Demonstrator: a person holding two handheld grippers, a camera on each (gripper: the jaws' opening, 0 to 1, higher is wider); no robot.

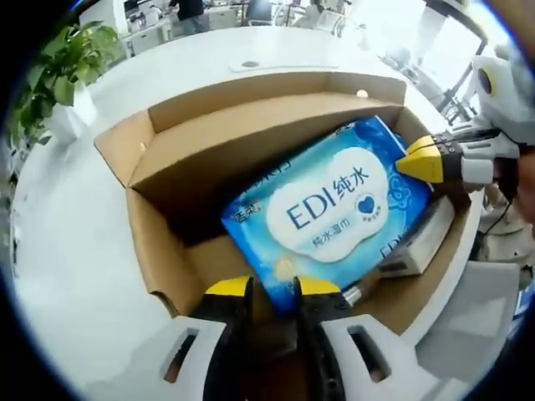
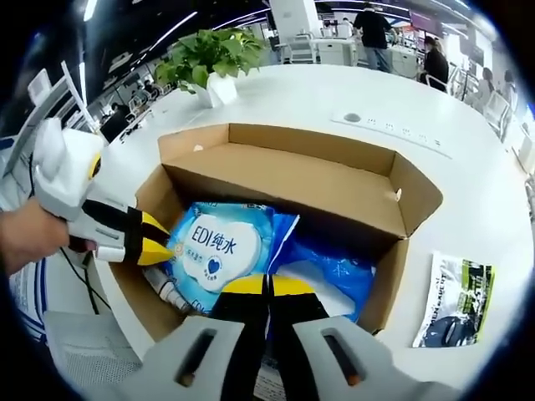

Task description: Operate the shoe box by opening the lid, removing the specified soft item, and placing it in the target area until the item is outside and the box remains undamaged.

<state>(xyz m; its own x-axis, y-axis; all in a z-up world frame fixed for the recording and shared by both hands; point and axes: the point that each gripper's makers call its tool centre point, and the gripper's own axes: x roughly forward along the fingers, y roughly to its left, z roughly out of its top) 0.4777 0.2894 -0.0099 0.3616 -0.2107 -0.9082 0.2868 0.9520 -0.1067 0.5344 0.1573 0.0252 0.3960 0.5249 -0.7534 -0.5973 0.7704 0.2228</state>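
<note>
The open cardboard shoe box sat on a white bench, its flaps turned outward and its inner walls bare brown. Inside lay the blue wet-wipe pack, tilted, with a white cloud-shaped label facing up. In the left gripper view, the left hand-held gripper had its yellow-tipped jaws nearly together on the pack's near lower corner, which seemed to sit between the tips, though a firm pinch could not be confirmed. The right hand-held gripper came in from the right of that view, its yellow tip touching the pack's far edge near the box's right wall. A white oblong item lay beside the pack against that wall. In the right gripper view, the same box appeared from the other side, and the pack rested low in it. The right hand-held gripper held its jaws pressed shut on the pack's raised blue edge. The left hand-held gripper, held in a person's hand, met the pack's opposite side. A potted plant stood beyond the box on the bench, and a green and black packet lay flat on the bench just outside the box
</note>
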